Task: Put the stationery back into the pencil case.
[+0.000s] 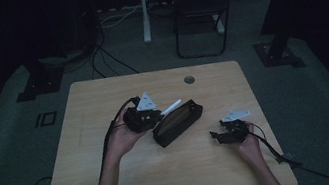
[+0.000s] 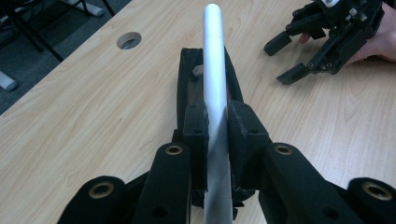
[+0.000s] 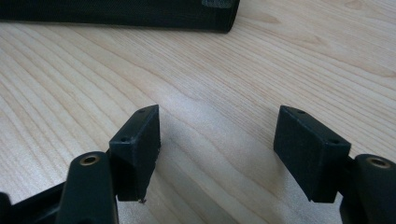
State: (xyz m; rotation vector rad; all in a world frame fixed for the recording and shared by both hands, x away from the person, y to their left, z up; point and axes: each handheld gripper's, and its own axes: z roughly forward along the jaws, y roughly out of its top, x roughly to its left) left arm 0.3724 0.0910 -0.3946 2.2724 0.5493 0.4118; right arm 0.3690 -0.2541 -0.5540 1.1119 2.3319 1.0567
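My left gripper (image 1: 155,116) (image 2: 217,119) is shut on a silver-white pen (image 2: 215,79) (image 1: 171,107). The pen points out over the open top of a black pencil case (image 1: 177,122) (image 2: 192,77) lying on the wooden table (image 1: 103,102). Its tip hangs above the case's opening. To the right of the case, my right gripper (image 1: 216,135) (image 3: 217,154) rests low over the table, open, with bare wood between its pads. The right gripper (image 2: 299,56) also appears at the top right of the left gripper view.
A round cable hole (image 1: 189,79) (image 2: 129,40) lies in the table beyond the case. Cables trail from both grippers off the table's near side. A dark chair (image 1: 199,10) and stands sit on the floor behind the table.
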